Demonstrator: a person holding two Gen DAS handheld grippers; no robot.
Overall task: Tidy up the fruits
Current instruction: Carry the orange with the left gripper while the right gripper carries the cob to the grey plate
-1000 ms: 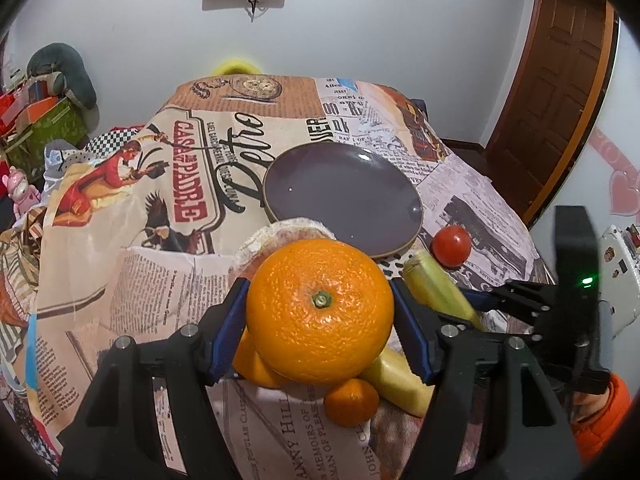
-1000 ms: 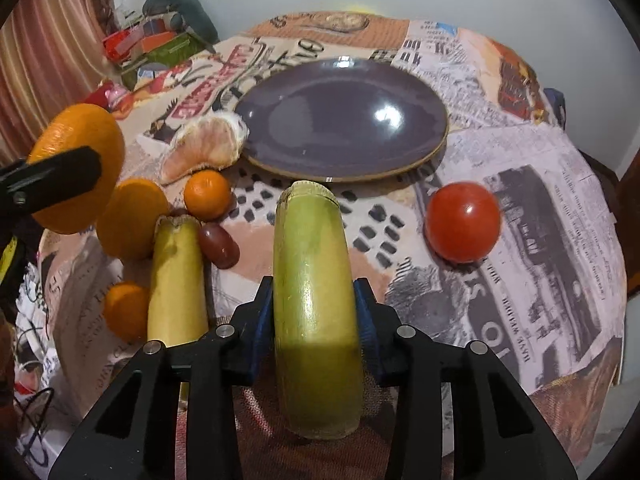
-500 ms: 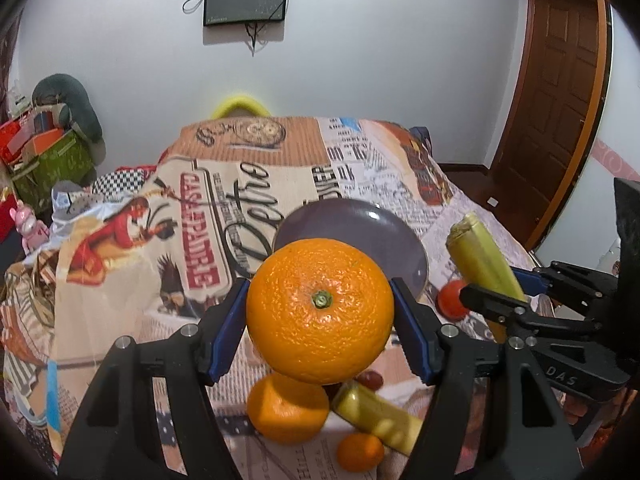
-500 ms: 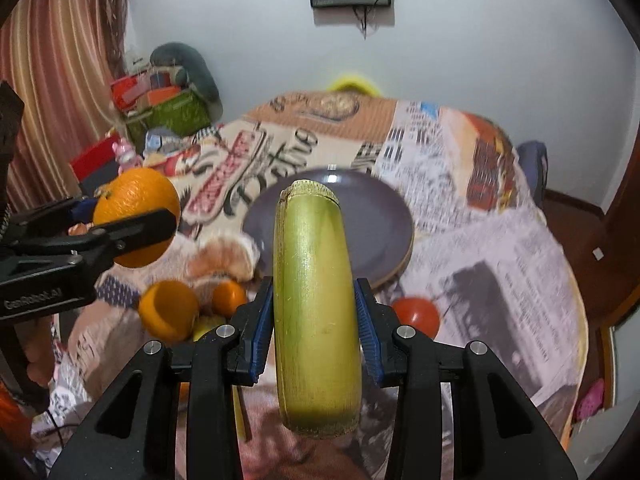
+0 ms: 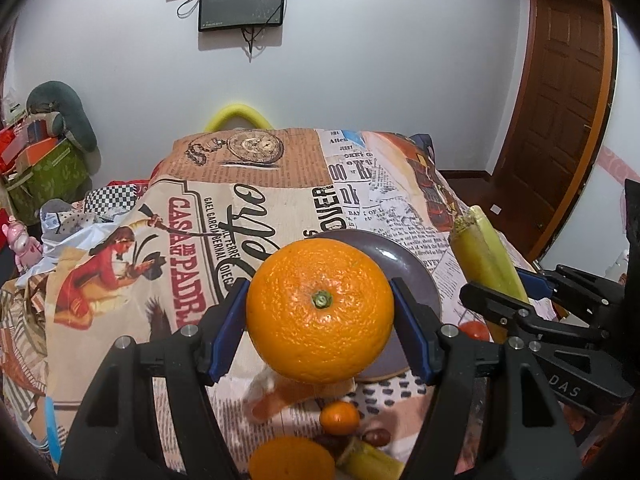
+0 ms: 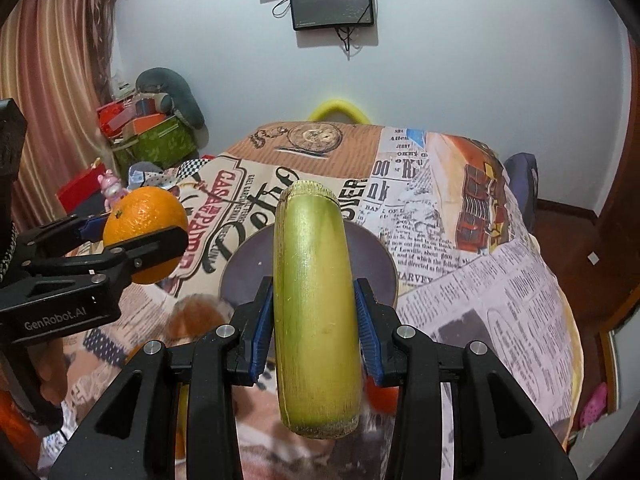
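My left gripper (image 5: pixel 320 332) is shut on a large orange (image 5: pixel 319 311), held in the air above the table; the right wrist view shows that orange (image 6: pixel 146 234) at the left. My right gripper (image 6: pixel 314 320) is shut on a green sugarcane piece (image 6: pixel 316 304), also lifted; the same sugarcane piece (image 5: pixel 486 258) shows at the right of the left wrist view. Behind both lies an empty purple plate (image 5: pixel 416 276), partly hidden by the held fruit. On the cloth below lie a peeled orange (image 5: pixel 276 398), a small mandarin (image 5: pixel 339 418), another orange (image 5: pixel 291 459) and a second cane piece (image 5: pixel 372 463).
A red tomato (image 5: pixel 474 330) lies right of the plate, mostly hidden by my right gripper. The table wears a newspaper-print cloth (image 6: pixel 480 280). Boxes and toys (image 6: pixel 148 132) crowd the left side of the room; a wooden door (image 5: pixel 560 128) stands at right.
Both grippers have risen and drawn back from the table with their fruit still gripped. The plate and loose fruit now look smaller and lower, and the wall and screens have come into view.
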